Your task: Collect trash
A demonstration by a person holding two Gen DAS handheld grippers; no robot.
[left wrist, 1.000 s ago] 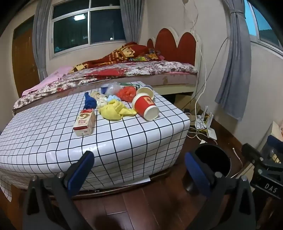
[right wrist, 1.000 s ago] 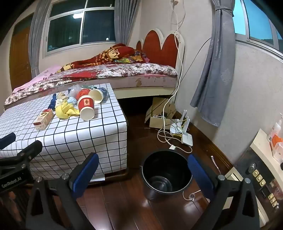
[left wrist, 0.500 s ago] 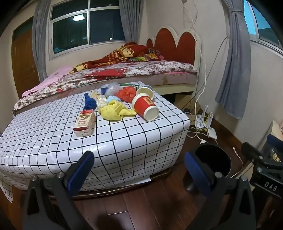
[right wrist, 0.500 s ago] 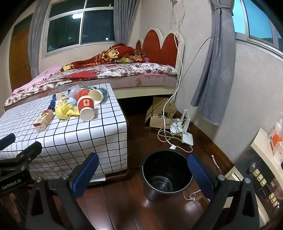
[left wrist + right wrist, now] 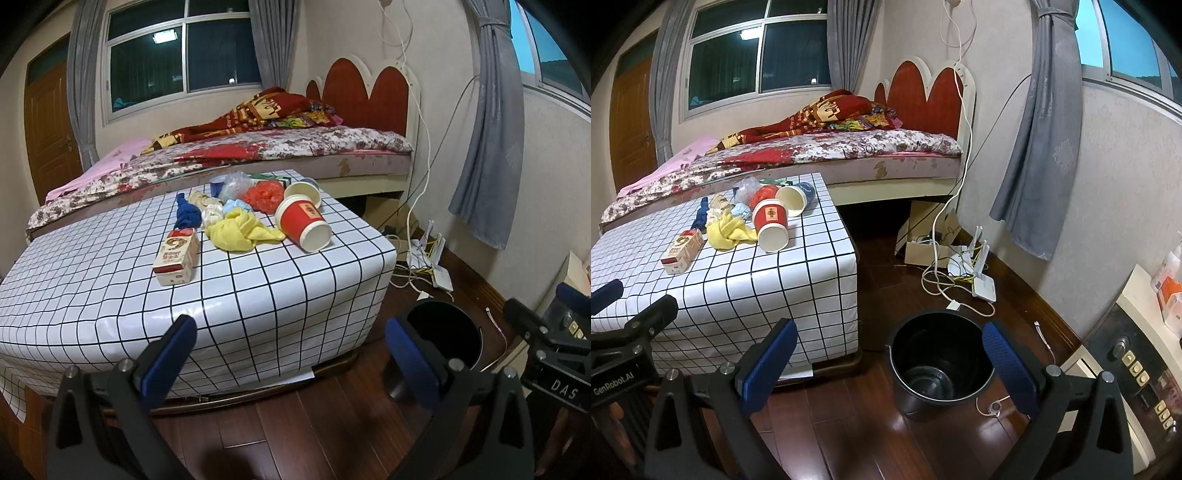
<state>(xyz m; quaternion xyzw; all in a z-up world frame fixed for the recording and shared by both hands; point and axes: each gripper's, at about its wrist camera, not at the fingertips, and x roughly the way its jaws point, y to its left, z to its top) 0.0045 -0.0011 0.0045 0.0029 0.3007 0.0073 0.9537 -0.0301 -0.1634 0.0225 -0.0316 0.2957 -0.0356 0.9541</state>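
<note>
Your left gripper [image 5: 291, 354] and right gripper [image 5: 890, 362] both hang wide open, holding nothing. The trash pile [image 5: 240, 218] sits on the bench's [image 5: 110, 295] far right corner, ahead of your left gripper (the nearer one); the bin [image 5: 938, 362] stands right-side, on the floor.

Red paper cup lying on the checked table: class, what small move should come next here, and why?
Probably bring the left claw forward and up toward the red cup. Both claws are open and empty, the right claw sits over the empty black bucket, and the cup lies on its side at the table corner nearest the bucket.
</note>
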